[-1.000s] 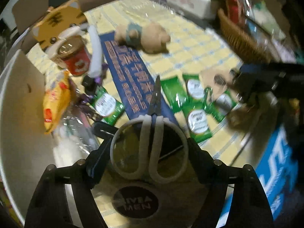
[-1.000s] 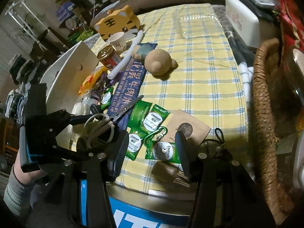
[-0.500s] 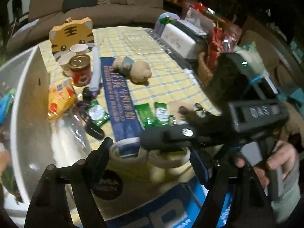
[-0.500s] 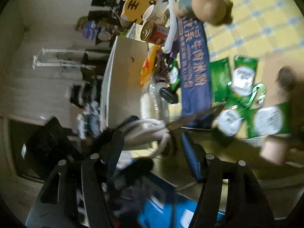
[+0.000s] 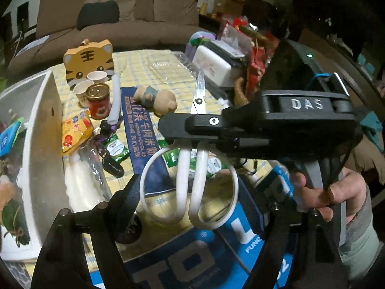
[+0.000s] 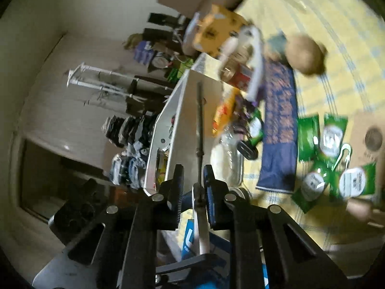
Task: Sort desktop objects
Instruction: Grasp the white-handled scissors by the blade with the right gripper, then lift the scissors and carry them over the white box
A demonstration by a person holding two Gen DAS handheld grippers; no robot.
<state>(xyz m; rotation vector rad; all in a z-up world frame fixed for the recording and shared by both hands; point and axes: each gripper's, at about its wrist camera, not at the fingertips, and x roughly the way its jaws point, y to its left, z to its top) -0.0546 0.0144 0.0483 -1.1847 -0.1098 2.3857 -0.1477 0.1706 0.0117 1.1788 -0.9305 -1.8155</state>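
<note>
White-handled scissors (image 5: 190, 183) hang in the air above the table's near edge, blades pointing away. My left gripper (image 5: 190, 192) has its fingers spread wide on the outer sides of the handle loops. My right gripper (image 5: 178, 125) reaches in from the right and is shut on the scissors where handles meet blades. In the right wrist view the scissors (image 6: 199, 130) show edge-on between the closed right gripper (image 6: 193, 180) pads.
A white box (image 5: 45, 130) stands at the left. On the yellow checked cloth (image 5: 149, 72) lie a blue noodle packet (image 5: 139, 130), green sachets (image 5: 115, 148), a plush bear (image 5: 156, 98), a red can (image 5: 98, 101), a tiger box (image 5: 89, 62). A wicker basket (image 5: 240, 91) is at right.
The scissors were lifted from the table in the left gripper. The right gripper swung in from the right and closed on them near the pivot. The left fingers now stand wider.
</note>
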